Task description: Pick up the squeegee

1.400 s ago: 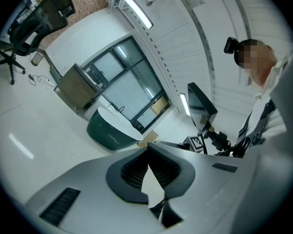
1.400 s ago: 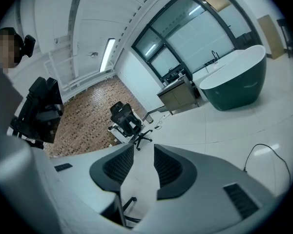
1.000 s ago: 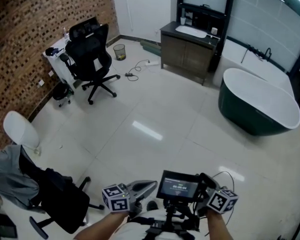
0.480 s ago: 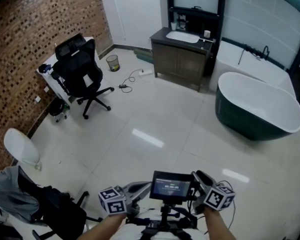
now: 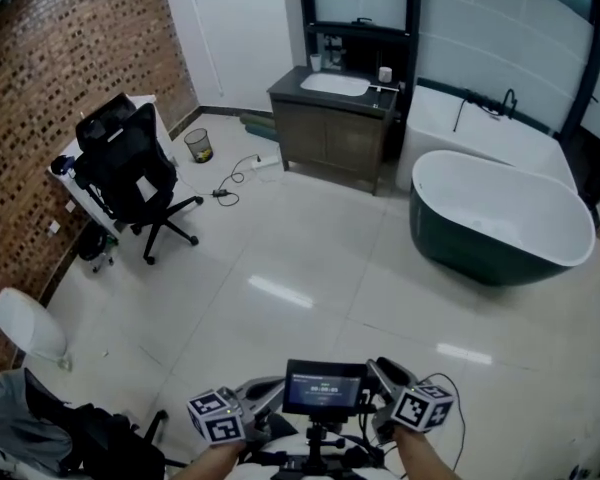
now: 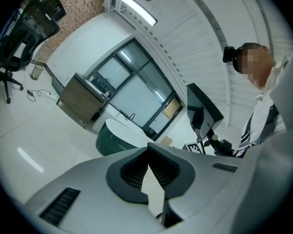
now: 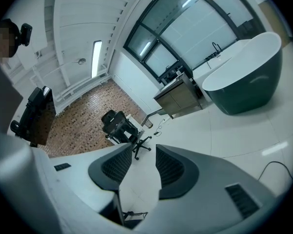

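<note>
Left tongs (image 6: 148, 168) were closed tip to tip, empty; right tongs (image 7: 139, 165) part open, empty. Squeegee in no view, so bearing, axis and nearer hand unknown. Probably ahead near bathtub (image 5: 500, 218).

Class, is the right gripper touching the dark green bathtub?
Apart. The head view shows the right gripper low in the frame, with a broad stretch of floor between it and the bathtub.

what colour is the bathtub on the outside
The bathtub is dark green outside, white inside; clearest in the head view.
</note>
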A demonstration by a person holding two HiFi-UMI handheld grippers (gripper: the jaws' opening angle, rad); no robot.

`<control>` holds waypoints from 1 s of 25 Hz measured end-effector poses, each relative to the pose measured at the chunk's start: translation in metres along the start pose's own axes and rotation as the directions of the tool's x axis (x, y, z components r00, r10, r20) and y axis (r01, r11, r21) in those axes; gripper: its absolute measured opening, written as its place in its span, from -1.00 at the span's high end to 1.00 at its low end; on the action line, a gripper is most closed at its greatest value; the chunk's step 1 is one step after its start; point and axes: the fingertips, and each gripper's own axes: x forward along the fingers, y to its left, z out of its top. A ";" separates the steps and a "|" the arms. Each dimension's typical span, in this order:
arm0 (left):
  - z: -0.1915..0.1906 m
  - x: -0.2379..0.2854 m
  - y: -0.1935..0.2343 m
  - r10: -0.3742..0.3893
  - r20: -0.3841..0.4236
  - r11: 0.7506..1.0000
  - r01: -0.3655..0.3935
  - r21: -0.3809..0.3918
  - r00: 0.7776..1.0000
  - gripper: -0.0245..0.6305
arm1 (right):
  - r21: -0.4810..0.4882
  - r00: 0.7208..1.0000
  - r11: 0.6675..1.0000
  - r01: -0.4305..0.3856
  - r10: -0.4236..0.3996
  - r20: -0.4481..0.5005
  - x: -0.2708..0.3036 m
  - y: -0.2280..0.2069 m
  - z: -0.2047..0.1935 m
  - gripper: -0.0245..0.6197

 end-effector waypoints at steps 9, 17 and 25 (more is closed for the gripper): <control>0.030 -0.006 0.062 -0.029 0.019 0.999 0.029 -0.032 0.999 0.94 | -0.026 0.998 0.998 0.049 -0.050 -0.036 0.066 0.019 -0.007 0.43; 0.114 -0.025 0.141 -0.111 -0.016 0.994 0.111 -0.002 0.994 0.94 | -0.041 0.989 0.989 0.139 -0.136 0.050 0.144 0.062 0.028 0.43; 0.180 -0.046 0.201 -0.130 -0.047 0.989 0.133 0.071 0.990 0.94 | -0.220 0.923 0.907 0.359 -0.309 0.230 0.184 0.091 0.085 0.43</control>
